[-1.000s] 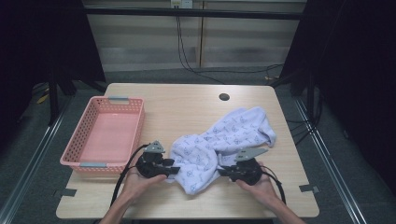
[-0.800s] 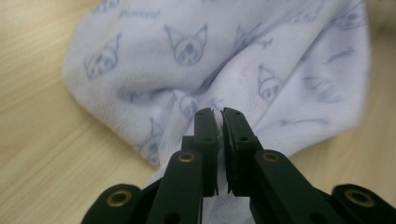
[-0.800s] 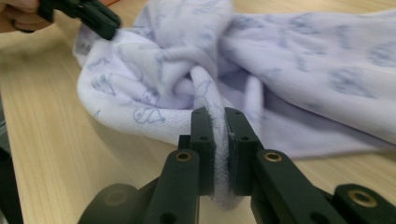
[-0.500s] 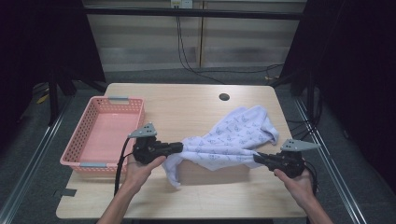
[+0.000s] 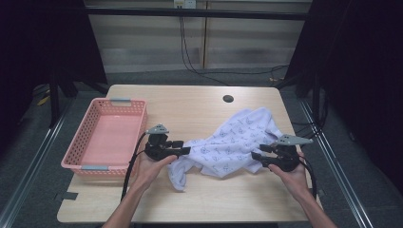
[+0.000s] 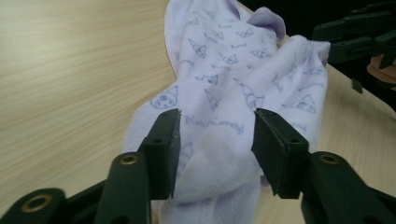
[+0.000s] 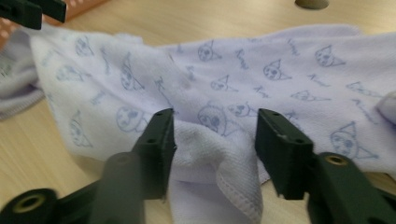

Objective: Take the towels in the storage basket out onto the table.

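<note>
A pale lilac printed cloth [image 5: 233,142] lies stretched across the desk [image 5: 190,102] between the left tool [image 5: 184,150] and right tool [image 5: 256,156], each with jaws wide around a bunched edge, so closing carelessly could miss the fabric.

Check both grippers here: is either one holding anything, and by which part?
Nothing is clamped. Each of left gripper and right gripper has open jaws with a bunched edge of the cloth lying between them, at opposite ends.

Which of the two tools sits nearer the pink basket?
The left tool, which sits just right of the pink basket, at the cloth's left end. The right tool is at the cloth's far end.
</note>
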A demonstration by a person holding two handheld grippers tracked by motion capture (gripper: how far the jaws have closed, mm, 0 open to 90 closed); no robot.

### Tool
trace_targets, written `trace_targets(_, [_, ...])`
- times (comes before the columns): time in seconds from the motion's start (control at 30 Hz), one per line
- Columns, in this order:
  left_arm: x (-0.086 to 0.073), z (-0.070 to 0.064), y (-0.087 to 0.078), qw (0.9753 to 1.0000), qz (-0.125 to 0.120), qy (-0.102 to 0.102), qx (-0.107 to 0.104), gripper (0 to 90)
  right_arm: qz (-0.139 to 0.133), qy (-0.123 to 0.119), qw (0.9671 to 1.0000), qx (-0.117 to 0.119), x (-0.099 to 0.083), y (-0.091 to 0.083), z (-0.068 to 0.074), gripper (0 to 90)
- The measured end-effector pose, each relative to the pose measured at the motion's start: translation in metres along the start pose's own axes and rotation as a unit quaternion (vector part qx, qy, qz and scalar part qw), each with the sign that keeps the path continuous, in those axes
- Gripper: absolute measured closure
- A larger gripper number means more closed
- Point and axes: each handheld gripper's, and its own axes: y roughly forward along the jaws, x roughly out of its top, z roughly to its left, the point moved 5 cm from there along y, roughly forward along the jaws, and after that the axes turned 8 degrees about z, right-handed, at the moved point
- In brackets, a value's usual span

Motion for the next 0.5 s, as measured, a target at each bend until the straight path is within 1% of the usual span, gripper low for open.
trace_targets(0.03, [-0.001,-0.002,-0.005,1.0,-0.002,0.002,0.0,48.5,-0.005,0.004,1.0,0.007,0.0,-0.005,0.003,44.8])
trace_targets(0.07, [-0.004,-0.005,-0.01,1.0,0.0,0.005,-0.001,47.3,-0.007,0.003,0.9998,0.015,0.0,-0.009,0.008,45.2])
trace_targets(0.1, [-0.007,-0.007,-0.015,1.0,0.001,0.007,0.0,45.7,-0.012,-0.001,0.9999,0.012,-0.001,-0.013,0.013,47.0])
trace_targets(0.13, [-0.014,-0.011,-0.021,0.9999,0.001,0.01,0.005,43.9,-0.016,-0.004,0.9997,0.016,-0.001,-0.016,0.018,51.4])
trace_targets(0.17, [-0.02,-0.014,-0.026,0.9998,0.006,0.015,0.008,44.0,-0.018,-0.011,0.9991,0.036,-0.002,-0.019,0.026,56.7])
trace_targets(0.2, [-0.026,-0.016,-0.032,0.9998,0.005,0.016,0.012,44.1,-0.019,-0.019,0.9987,0.044,-0.002,-0.02,0.033,60.6])
trace_targets(0.23, [-0.032,-0.018,-0.036,0.9998,0.006,0.015,0.012,44.1,-0.017,-0.028,0.9976,0.06,-0.002,-0.019,0.041,67.0])
trace_targets(0.27, [-0.039,-0.019,-0.042,0.9998,0.007,0.013,0.015,44.3,-0.012,-0.036,0.9959,0.082,-0.002,-0.017,0.049,68.9])
trace_targets(0.3, [-0.042,-0.019,-0.045,0.9997,0.006,0.012,0.019,45.3,-0.004,-0.04,0.9941,0.101,-0.001,-0.01,0.058,70.0])
trace_targets(0.33, [-0.048,-0.021,-0.047,0.9997,0.009,0.013,0.018,47.7,0.004,-0.043,0.9933,0.107,-0.002,-0.005,0.064,70.0])
trace_targets(0.37, [-0.053,-0.021,-0.049,0.9996,0.007,0.013,0.022,50.6,0.016,-0.045,0.9925,0.112,-0.002,0.003,0.071,69.5])
trace_targets(0.4, [-0.059,-0.021,-0.049,0.9995,0.012,0.011,0.026,52.0,0.029,-0.047,0.9911,0.121,-0.002,0.012,0.078,69.4])
trace_targets(0.43, [-0.064,-0.021,-0.049,0.9995,0.021,0.007,0.023,54.6,0.039,-0.051,0.9892,0.132,-0.002,0.021,0.085,70.9])
trace_targets(0.47, [-0.069,-0.02,-0.048,0.9995,0.029,-0.001,0.015,56.1,0.046,-0.063,0.9868,0.142,-0.002,0.028,0.093,71.9])
trace_targets(0.5, [-0.07,-0.018,-0.047,0.9994,0.031,-0.002,0.016,56.8,0.053,-0.07,0.9843,0.153,-0.001,0.035,0.102,73.9])
